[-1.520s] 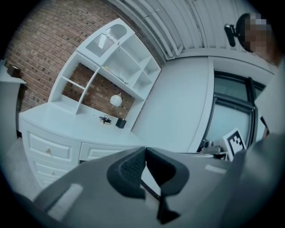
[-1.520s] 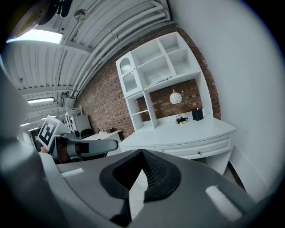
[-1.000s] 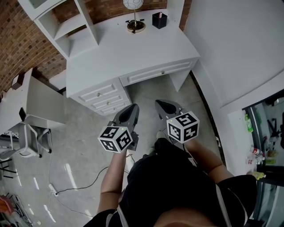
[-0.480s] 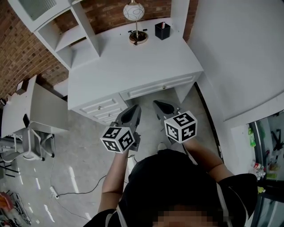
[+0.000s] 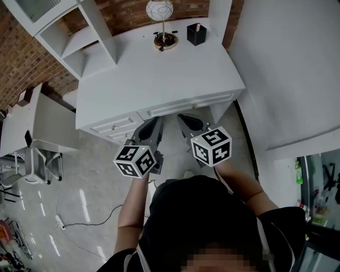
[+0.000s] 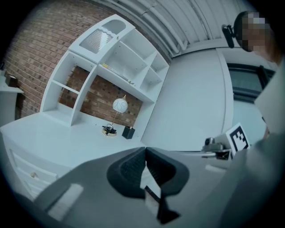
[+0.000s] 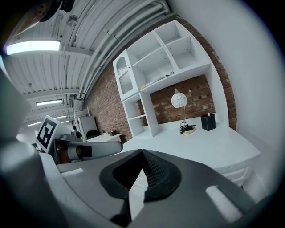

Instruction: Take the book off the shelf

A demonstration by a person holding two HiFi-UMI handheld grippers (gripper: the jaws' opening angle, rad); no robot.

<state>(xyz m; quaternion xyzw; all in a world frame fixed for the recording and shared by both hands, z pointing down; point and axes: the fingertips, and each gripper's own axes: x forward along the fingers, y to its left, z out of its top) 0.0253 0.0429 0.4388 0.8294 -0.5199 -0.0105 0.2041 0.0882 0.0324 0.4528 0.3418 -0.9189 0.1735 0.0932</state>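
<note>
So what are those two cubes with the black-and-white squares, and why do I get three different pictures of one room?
No machine here: a person holds hand-held tongs, one in each hand. The left tongs and right tongs each carry a patterned cube, which is part of the tool. The top-down picture comes from a camera on the person's head. The other two come from cameras riding on the tongs, looking along their jaws. Both pairs are shut and hold nothing. Ahead is a white desk with a globe lamp and a small black box on it. A white shelf unit rises from it.
</note>
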